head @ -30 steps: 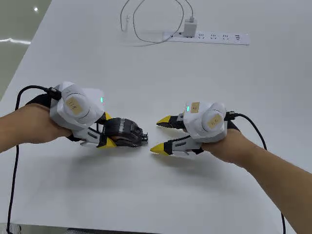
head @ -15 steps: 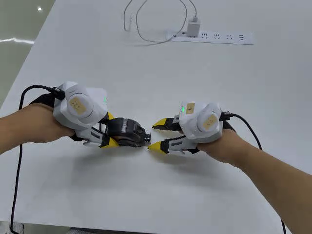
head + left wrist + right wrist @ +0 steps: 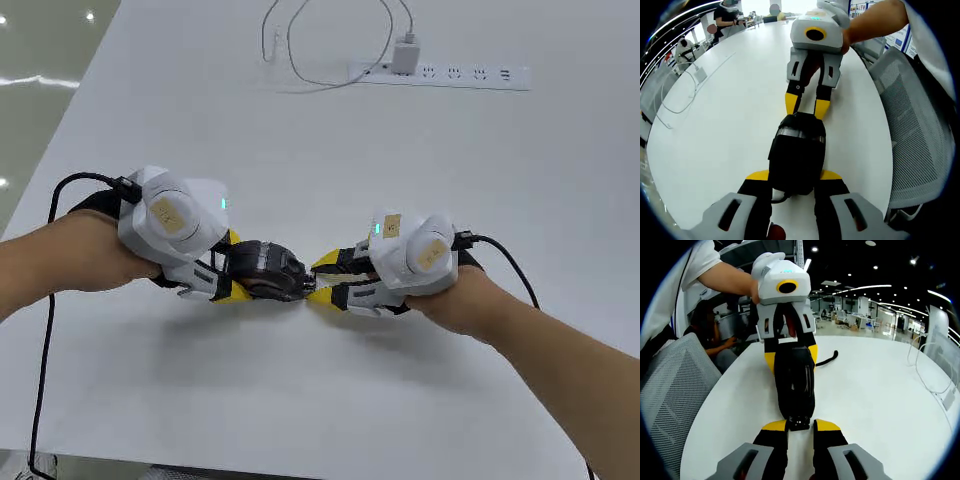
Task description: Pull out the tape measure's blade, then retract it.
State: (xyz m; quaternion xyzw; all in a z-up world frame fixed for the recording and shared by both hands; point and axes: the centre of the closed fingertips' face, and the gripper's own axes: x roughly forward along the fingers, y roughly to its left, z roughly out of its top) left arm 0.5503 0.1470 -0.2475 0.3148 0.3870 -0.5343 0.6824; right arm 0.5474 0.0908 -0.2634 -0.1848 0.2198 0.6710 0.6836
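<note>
L gripper [image 3: 232, 268]: clamped on tape measure [image 3: 265, 270] case, on bench [image 3: 330, 150], centre-front. Case long axis runs L–R; blade tab [image 3: 799, 424] faces R. R gripper [image 3: 320, 280]: narrow, tips flanking tab, can't tell if pinched. Nearer hand for pull, straight rightward.

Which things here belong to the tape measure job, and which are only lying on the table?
In the job:
black tape measure
left gripper, clamped on its case
right gripper, jaws either side of its blade end

Lying about:
white power strip
white charger plugged into it
</note>
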